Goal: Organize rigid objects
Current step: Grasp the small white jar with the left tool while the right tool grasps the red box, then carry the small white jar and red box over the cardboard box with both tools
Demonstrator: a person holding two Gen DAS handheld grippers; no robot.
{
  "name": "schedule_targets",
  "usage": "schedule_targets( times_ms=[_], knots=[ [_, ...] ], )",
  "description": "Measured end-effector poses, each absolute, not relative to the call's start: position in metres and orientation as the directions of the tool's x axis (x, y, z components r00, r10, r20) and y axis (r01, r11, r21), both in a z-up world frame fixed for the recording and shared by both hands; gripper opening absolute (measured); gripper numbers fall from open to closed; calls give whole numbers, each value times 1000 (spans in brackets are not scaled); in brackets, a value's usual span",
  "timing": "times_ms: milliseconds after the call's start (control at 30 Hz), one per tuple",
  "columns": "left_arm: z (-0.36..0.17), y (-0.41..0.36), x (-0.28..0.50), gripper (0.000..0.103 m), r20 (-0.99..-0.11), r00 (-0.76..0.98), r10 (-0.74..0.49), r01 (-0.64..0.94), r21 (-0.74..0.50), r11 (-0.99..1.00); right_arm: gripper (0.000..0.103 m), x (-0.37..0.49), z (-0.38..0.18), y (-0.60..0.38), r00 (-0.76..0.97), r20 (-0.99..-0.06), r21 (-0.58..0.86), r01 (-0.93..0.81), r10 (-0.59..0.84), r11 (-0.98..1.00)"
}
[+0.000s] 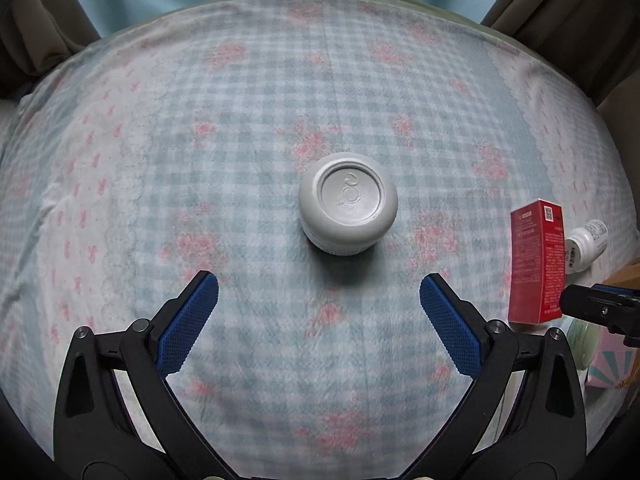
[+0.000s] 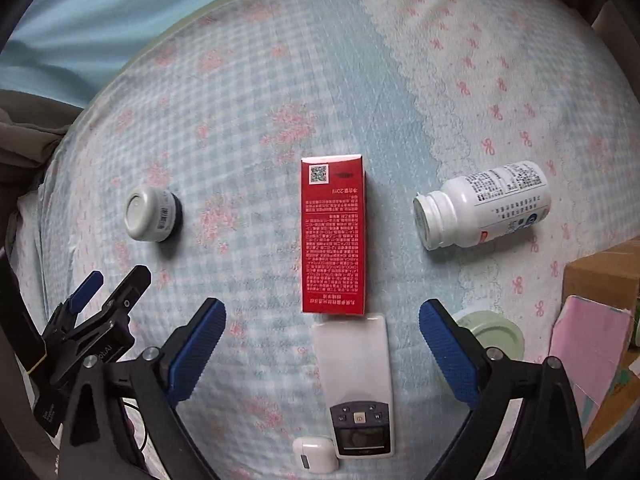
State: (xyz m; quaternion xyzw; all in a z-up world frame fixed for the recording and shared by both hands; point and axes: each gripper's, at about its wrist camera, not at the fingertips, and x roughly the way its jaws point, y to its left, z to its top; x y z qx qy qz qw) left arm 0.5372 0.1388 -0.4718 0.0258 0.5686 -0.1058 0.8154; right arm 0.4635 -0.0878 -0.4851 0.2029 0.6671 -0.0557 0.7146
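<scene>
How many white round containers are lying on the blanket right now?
2: a small white jar left of the red box, and a white pill bottle on its side to its right. Others may be hidden.

Count on checked blanket (image 2: 248,92), places given from red carton (image 2: 333,236). One red carton, lying flat. One grey jar (image 2: 150,213), well left of it. One white bottle (image 2: 482,206) on its side, right of it. One flat scale (image 2: 357,384), touching its near end. One white earbud case (image 2: 314,454) beyond scale. One pale green lid (image 2: 498,330), near right. My grippers: two.
</scene>
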Motion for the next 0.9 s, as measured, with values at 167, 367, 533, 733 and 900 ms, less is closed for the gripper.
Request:
schedule_targets(
  times_ms=[167, 367, 533, 733, 900],
  knots=[
    [-496, 127, 564, 93, -938, 317, -139, 219, -71, 973, 86, 493, -517, -91, 53, -986, 168, 378, 160, 910],
    [-505, 116, 577, 80, -932, 341, -128, 233, -48, 971, 67, 508, -537, -84, 2, -996, 79, 350, 84, 933],
    [-502, 105, 579, 55, -923, 355, -147, 276, -47, 960, 51, 511, -541, -80, -4, -998, 51, 338, 56, 940],
    [-501, 100, 579, 53, -917, 371, -145, 288, -35, 957, 38, 512, -543, -73, -10, -1000, 19, 326, 23, 945],
    [-499, 104, 573, 53, -914, 379, -145, 290, -32, 957, 38, 515, -542, -71, -7, -1000, 19, 318, 23, 948]
  ],
)
